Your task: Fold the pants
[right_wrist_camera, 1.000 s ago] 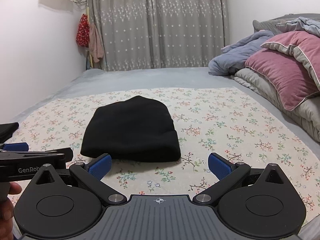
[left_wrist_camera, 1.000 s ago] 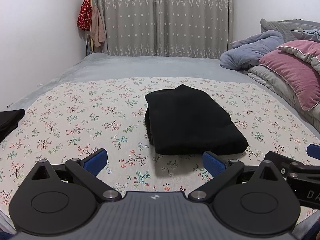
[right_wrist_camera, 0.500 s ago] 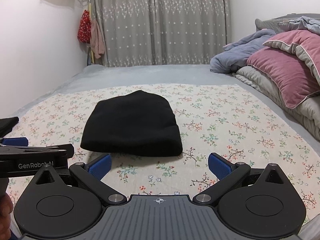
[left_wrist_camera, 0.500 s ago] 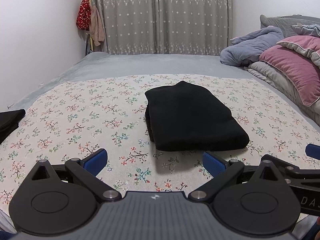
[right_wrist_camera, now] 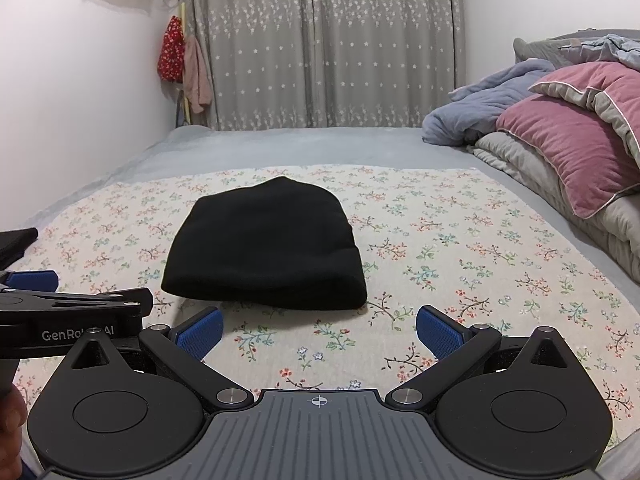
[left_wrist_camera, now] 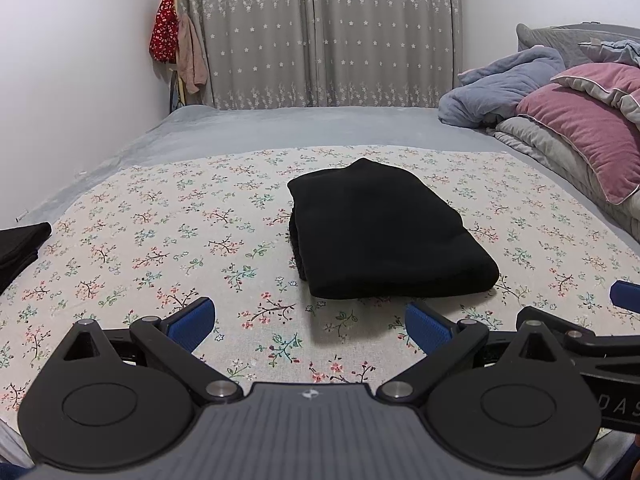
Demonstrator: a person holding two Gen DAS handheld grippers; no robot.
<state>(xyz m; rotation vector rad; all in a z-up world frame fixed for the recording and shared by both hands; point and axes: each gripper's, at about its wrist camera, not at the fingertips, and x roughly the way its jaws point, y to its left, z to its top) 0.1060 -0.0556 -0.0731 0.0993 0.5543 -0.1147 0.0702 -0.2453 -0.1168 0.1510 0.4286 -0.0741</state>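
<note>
Hovering low over the flowered sheet (left_wrist_camera: 132, 240), the left claw (left_wrist_camera: 308, 322) and the right claw (right_wrist_camera: 318, 330) are both spread wide and grasp nothing; blue pads (right_wrist_camera: 200, 330) tip their fingers; just beyond them the black pants (left_wrist_camera: 384, 236) lie folded into a thick, neat block on the sheet, the rounded fold edge nearest, stacked layers showing at the left side; another dark cloth (left_wrist_camera: 20, 244) lies at the far left edge; a pink pillow (right_wrist_camera: 568, 140) and blue blanket (right_wrist_camera: 484, 108) sit at right; grey curtains (left_wrist_camera: 320, 32) hang behind the bed.
</note>
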